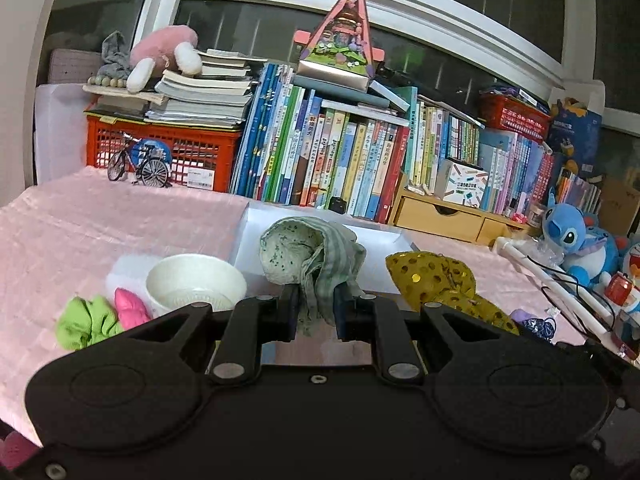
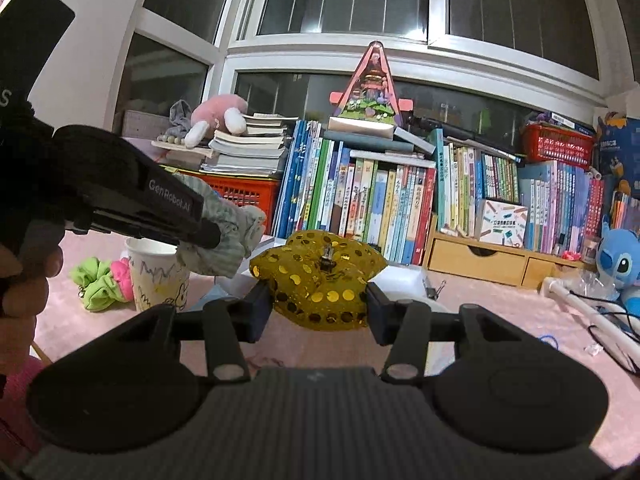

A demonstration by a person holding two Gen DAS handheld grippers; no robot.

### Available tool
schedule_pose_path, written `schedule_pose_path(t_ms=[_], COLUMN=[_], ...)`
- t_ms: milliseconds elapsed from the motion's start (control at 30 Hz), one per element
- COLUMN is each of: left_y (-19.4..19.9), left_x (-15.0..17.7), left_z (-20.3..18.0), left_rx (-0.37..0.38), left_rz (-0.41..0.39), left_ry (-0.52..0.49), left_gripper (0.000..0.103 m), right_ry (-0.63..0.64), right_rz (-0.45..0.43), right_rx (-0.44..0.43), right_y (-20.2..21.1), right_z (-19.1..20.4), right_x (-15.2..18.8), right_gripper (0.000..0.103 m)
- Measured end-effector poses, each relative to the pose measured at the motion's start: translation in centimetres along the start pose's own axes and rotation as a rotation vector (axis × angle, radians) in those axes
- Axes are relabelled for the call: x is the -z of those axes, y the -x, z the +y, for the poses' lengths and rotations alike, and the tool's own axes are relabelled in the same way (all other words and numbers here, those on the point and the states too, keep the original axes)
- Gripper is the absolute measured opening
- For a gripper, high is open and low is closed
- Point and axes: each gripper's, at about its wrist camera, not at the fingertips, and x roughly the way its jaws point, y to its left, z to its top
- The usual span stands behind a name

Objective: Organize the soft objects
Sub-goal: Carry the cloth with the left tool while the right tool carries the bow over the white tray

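My left gripper (image 1: 316,308) is shut on a green checked cloth scrunchie (image 1: 308,256) and holds it up above the pink table, in front of a white box (image 1: 376,236). It also shows in the right wrist view (image 2: 224,228), hanging from the left gripper's tip. My right gripper (image 2: 318,308) is shut on a yellow sequined bow (image 2: 320,276), lifted off the table. The bow also shows in the left wrist view (image 1: 436,276). A lime-green scrunchie (image 1: 86,322) and a pink soft piece (image 1: 130,308) lie left of a white paper cup (image 1: 196,280).
A pink cloth (image 1: 100,220) covers the table. Rows of books (image 1: 340,160), a red crate (image 1: 160,152), a model bicycle (image 1: 138,166) and a wooden drawer unit (image 1: 452,216) stand behind. A blue plush toy (image 1: 576,244), white tubes and cables lie at the right.
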Motion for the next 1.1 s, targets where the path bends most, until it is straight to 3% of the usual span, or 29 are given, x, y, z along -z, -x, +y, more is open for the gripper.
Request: schedule_pose_path(t_ms=[633, 1100], left_y=[-6.9, -12.7], left_x=[-6.1, -10.5], left_z=[-2.2, -3.7], left_rx=[0.005, -0.013], left_rz=[0.092, 0.14], left_ry=[-0.116, -0.155], left_gripper=[0.016, 0.016], right_ry=[-0.167, -0.153], right_rz=[0.1, 0.174], right_rx=[-0.016, -0.041], right_y=[-5.6, -10.9], right_z=[-6.3, -8.9], right_x=[-3.7, -6.9], right_gripper=[0.053, 0.054])
